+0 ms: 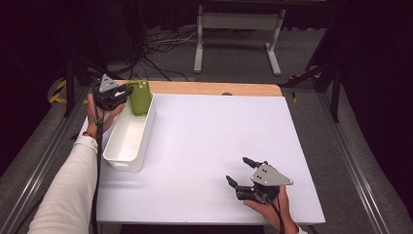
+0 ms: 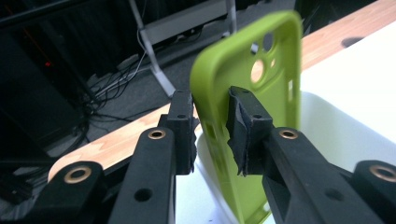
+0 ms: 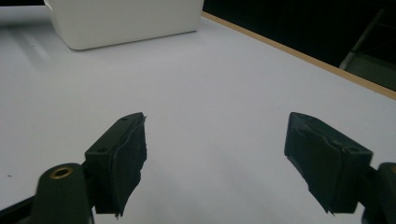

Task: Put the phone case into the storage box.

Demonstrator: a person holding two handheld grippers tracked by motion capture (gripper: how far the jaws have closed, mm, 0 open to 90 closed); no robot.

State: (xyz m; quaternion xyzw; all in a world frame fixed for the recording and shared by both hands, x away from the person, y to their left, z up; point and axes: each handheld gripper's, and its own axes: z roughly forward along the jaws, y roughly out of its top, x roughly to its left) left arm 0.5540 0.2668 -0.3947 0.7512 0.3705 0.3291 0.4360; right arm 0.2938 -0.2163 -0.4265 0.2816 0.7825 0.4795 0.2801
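At the far left corner of the desk, the left gripper holds a green phone case. Its 2 black jaws are pressed tight on the long side of the case, 1 jaw on the inside and 1 on the outside. The case stands up on end over the far end of a long white bin, and its camera holes are at the top. The bin lies along the left edge of the desk. Near the front right corner, the right gripper rests low over the bare white top in a hand. Its 2 jaws are wide apart and hold nothing.
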